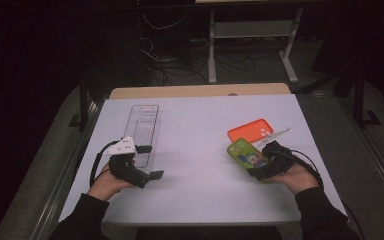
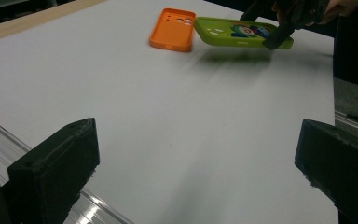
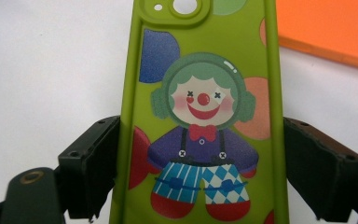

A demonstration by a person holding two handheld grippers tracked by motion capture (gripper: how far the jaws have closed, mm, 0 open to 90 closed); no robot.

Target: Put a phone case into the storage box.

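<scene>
A white sheet (image 1: 200, 150) covers most of the table, and a strip of pale wooden tabletop (image 1: 200, 91) shows along its far edge. Metal rails (image 1: 67, 165) run down the table's left and right sides. The room behind is dark; beyond the far edge stands a white-legged table frame (image 1: 252, 45) with a tangle of black cables (image 1: 180, 60) on the grey floor beneath it.

On the left half of the sheet lies a clear plastic tray (image 1: 143, 131), long and narrow, its length running from near to far. The left gripper (image 1: 150, 162) rests at the tray's near end, held by the person's left hand (image 1: 107, 182); its jaws stand wide apart with nothing between them, and in the left gripper view bare white sheet shows between them.

On the right half, an orange phone case (image 1: 250, 131) lies flat on the sheet. Just near of it is a green phone case (image 1: 245, 154) printed with a clown figure. The right gripper (image 3: 200, 172), held in the person's right hand (image 1: 295, 177), has its jaws closed against the green case's two long sides near its lower end. In the left gripper view the green case sits raised off the sheet, with its shadow below it, and its far end is level with the orange case's edge.
</scene>
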